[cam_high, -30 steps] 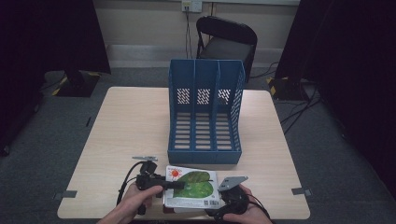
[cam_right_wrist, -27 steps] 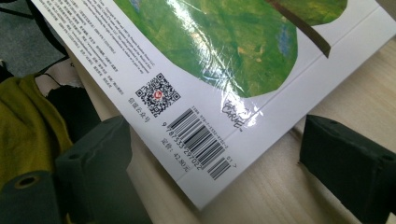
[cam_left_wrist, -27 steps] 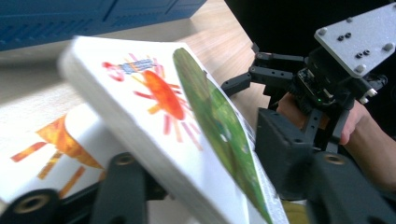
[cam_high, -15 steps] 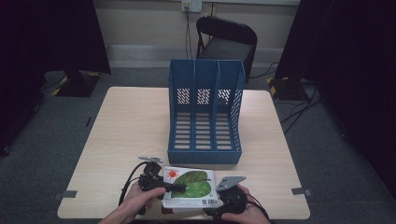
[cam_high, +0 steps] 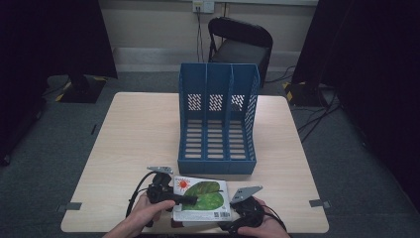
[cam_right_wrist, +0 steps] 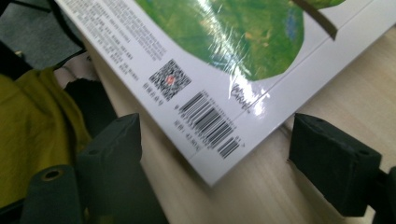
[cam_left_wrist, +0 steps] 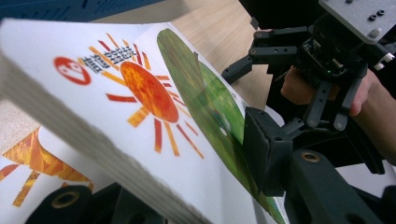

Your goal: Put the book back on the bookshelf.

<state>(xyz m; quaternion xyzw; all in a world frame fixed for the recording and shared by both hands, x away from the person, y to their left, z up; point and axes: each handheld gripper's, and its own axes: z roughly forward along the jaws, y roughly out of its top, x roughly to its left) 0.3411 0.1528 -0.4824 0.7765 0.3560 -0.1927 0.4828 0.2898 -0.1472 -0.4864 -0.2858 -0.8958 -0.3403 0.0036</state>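
A white picture book (cam_high: 205, 197) with an orange sun and a green leaf on its cover lies at the table's front edge. My left gripper (cam_high: 187, 200) is shut on its left side. In the left gripper view the upper jaw presses on the cover (cam_left_wrist: 140, 93) and the book's edge tilts up. Under it shows another printed sheet with orange rays (cam_left_wrist: 25, 156). My right gripper (cam_high: 238, 214) is open at the book's front right corner. In the right gripper view its jaws (cam_right_wrist: 219, 154) straddle the barcode corner (cam_right_wrist: 210, 116) without touching it.
A blue three-slot file holder (cam_high: 218, 119) stands just behind the book at the table's centre. The wooden table (cam_high: 129, 139) has bare room on the left and right. A black chair (cam_high: 240, 39) stands beyond the far edge. A yellow garment (cam_right_wrist: 28, 126) lies below the front edge.
The left gripper's upper jaw has slid over the book's cover and closed on it. The book has shifted slightly left. The right gripper stays at its corner.
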